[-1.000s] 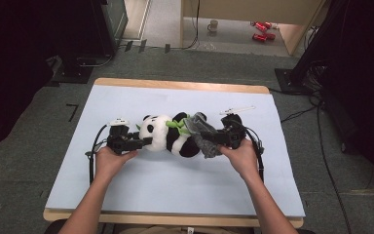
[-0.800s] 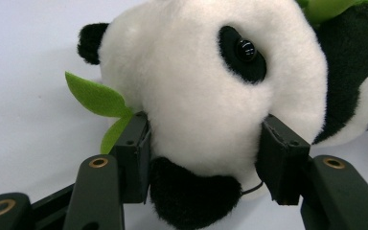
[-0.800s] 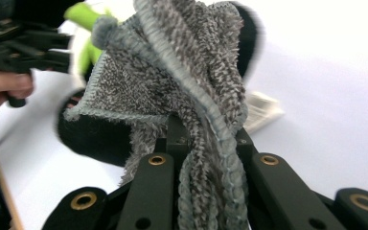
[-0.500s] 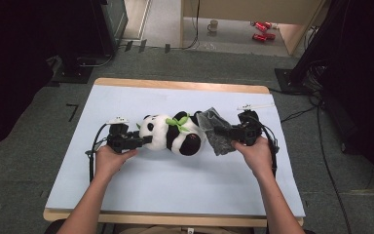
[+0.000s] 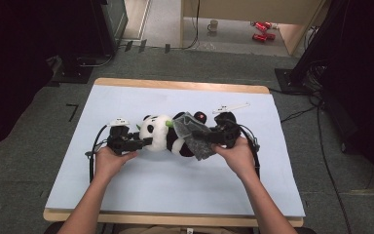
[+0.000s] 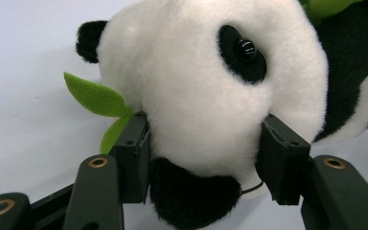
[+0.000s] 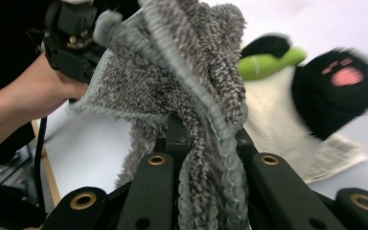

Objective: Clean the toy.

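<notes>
Since half a second ago the right gripper (image 5: 213, 138) has swung back from the table's right toward the panda (image 5: 168, 135), carrying the grey cloth (image 5: 193, 136) with it; a second ago it sat about where it is now. Left gripper (image 5: 141, 143) unchanged, jaws clamped either side of the panda's white head, pads pressed into the plush in the left gripper view. Right jaws closed tight on a bunched fold of the cloth (image 7: 191, 110), which drapes over the toy's black body. Panda lies on its side at the middle of the pale blue table (image 5: 126, 190), a green leaf (image 6: 96, 98) poking out beside its head. Risks, as I judge them: the cloth is pinched by one narrow fold, so a hard wipe could tug it free; soft plush may slip or roll in the left grip if the right hand drags across it.
</notes>
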